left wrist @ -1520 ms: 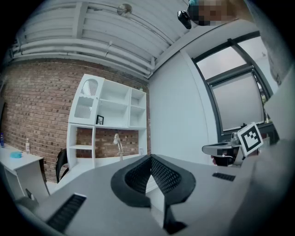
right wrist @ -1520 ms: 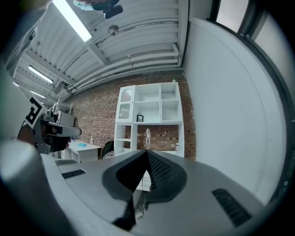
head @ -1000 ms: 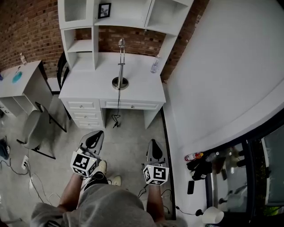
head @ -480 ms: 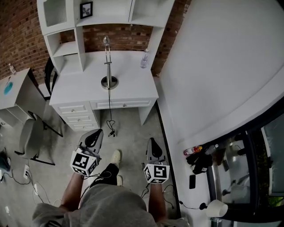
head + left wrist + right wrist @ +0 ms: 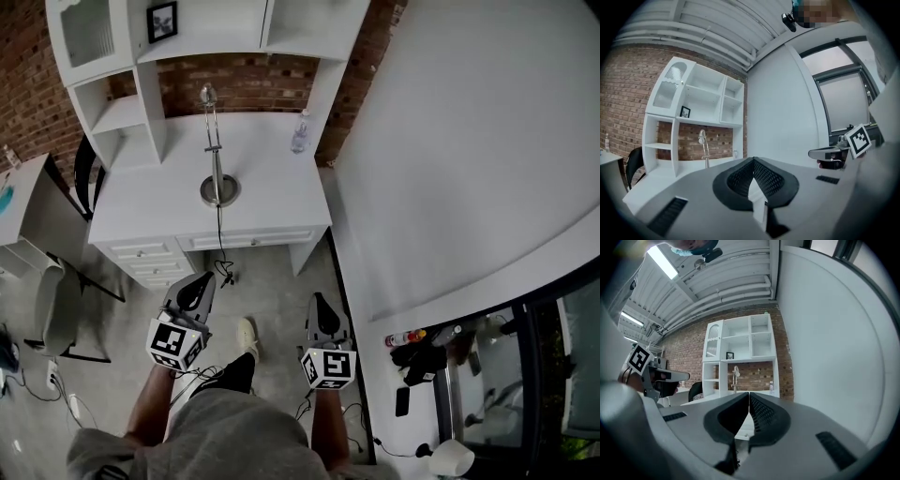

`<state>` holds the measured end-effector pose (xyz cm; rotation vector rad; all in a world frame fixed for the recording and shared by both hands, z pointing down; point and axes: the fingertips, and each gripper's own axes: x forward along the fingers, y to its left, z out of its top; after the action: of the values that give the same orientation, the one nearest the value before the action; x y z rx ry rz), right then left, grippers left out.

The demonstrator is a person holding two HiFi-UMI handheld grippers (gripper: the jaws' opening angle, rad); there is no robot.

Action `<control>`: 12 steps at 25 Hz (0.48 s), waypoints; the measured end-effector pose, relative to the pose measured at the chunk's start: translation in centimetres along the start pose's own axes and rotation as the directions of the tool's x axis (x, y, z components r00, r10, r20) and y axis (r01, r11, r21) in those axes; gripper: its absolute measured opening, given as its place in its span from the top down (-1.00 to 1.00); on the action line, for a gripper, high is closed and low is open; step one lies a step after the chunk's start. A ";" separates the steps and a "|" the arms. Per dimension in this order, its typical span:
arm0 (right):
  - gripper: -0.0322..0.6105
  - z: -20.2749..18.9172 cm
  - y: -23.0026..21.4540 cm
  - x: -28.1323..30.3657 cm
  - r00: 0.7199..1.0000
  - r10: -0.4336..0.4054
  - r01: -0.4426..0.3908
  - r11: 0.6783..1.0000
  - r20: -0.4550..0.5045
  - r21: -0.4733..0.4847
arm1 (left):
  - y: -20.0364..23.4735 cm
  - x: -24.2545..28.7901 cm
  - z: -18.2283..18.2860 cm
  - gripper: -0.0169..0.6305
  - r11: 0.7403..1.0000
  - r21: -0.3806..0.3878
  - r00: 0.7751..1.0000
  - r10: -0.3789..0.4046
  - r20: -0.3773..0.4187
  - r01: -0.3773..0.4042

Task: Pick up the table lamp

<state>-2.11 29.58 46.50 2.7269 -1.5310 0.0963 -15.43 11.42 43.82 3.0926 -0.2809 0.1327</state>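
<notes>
Head view: open floor [image 5: 277, 300] between left gripper [image 5: 200, 284], right gripper [image 5: 319, 305] and the desk [image 5: 272, 202] edge, wall [image 5: 450, 141] close at right, table lamp [image 5: 218, 190] mid-desk; left gripper view: jaws pressed together, empty, lamp stem upright, head uppermost; right gripper view: jaws together, empty.

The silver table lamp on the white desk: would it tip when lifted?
The silver metal table lamp is probably bottom-heavy: wide round base, thin stem. Gripped high, it might swing. Its black cord hangs off the white desk and may tug.
</notes>
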 end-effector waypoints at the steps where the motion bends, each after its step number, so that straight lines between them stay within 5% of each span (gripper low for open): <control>1: 0.83 0.2 -0.4 1.3 1.000 0.004 -0.004 1.000 0.002 0.000 | 0.6 1.1 0.0 0.94 1.000 -0.003 1.000 0.003 -0.001 -0.003; 12: 0.83 1.8 -4.2 15.6 0.997 0.069 -0.070 0.997 -0.018 -0.017 | 7.9 12.5 1.4 0.94 0.998 -0.035 0.998 0.060 -0.013 -0.060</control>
<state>9.59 18.41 45.73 2.6525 -1.6144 0.1067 -4.48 1.38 43.76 3.0487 -0.3713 0.1458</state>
